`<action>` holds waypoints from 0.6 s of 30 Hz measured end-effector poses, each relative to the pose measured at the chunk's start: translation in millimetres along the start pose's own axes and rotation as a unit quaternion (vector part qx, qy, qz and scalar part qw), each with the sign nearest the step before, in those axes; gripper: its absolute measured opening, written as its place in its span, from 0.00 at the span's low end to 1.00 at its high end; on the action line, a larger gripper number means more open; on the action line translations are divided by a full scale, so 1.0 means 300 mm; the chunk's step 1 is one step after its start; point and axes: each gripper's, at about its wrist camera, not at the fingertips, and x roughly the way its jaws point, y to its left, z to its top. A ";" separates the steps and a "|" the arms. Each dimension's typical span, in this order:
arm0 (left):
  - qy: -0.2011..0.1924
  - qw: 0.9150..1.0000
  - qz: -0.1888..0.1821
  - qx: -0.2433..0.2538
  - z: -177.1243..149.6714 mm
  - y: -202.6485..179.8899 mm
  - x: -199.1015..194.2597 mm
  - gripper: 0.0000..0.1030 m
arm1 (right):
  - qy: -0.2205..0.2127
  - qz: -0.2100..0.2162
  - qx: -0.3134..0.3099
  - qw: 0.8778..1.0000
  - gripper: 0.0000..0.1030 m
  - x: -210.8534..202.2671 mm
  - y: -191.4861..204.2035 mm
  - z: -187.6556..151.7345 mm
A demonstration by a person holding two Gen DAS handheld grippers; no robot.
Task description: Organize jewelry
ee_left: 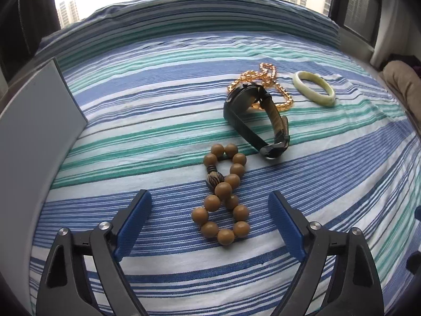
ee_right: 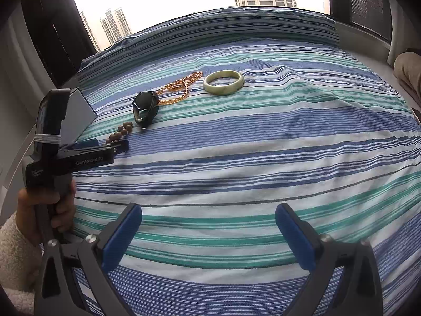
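Landmark: black wristwatch (ee_left: 254, 117), lying on its side on the striped bedspread (ee_left: 158, 105), strap looped, case toward the window.

Far left of the watch: a flat grey box (ee_left: 34, 142) at the bed's left edge, well apart from the jewelry. In the right wrist view its corner (ee_right: 79, 115) shows behind the left tool.

Left gripper (ee_left: 210, 226): jaws spread wide, nothing between the blue pads (ee_left: 133, 226). It hangs low over the bedspread, on the near side of the watch. The brown wooden bead bracelet (ee_left: 223, 197) lies twisted into a figure-eight between the two fingers; I see no contact with either pad. The bracelet's far end sits just beside the watch buckle, apart from it. From the right wrist view the left gripper (ee_right: 110, 144) is seen side-on, held by a hand (ee_right: 44, 210) in a fleece cuff; only a few wooden beads (ee_right: 121, 130) show past its tips.

Behind the watch: amber bead strand (ee_left: 263, 87), touching the watch case and partly hidden by it.

Right of the watch, beyond the amber strand: pale green bangle (ee_left: 314, 88), lying flat, near the strand but not touching.

Right gripper (ee_right: 209, 237): released, fingers wide apart, holding nothing, over bare striped cloth well to the near right of the watch (ee_right: 146, 109). Bangle (ee_right: 223, 82) and amber strand (ee_right: 179, 88) both lie far ahead of it.
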 end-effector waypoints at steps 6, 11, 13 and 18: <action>-0.017 1.000 -0.007 0.002 0.008 -0.003 -0.022 0.19 | -0.004 0.005 0.005 1.000 1.00 -0.003 0.007 -0.002; -0.012 0.999 -0.018 -0.024 0.000 0.028 -0.056 0.09 | 0.001 0.014 0.004 1.000 1.00 -0.001 0.025 -0.018; -0.016 0.999 -0.024 -0.027 -0.011 0.041 -0.096 0.09 | 0.000 0.017 0.002 1.000 1.00 -0.011 0.033 -0.024; -0.014 0.999 -0.027 -0.027 -0.067 0.091 -0.210 0.09 | -0.001 0.023 0.001 1.000 1.00 -0.025 0.051 -0.033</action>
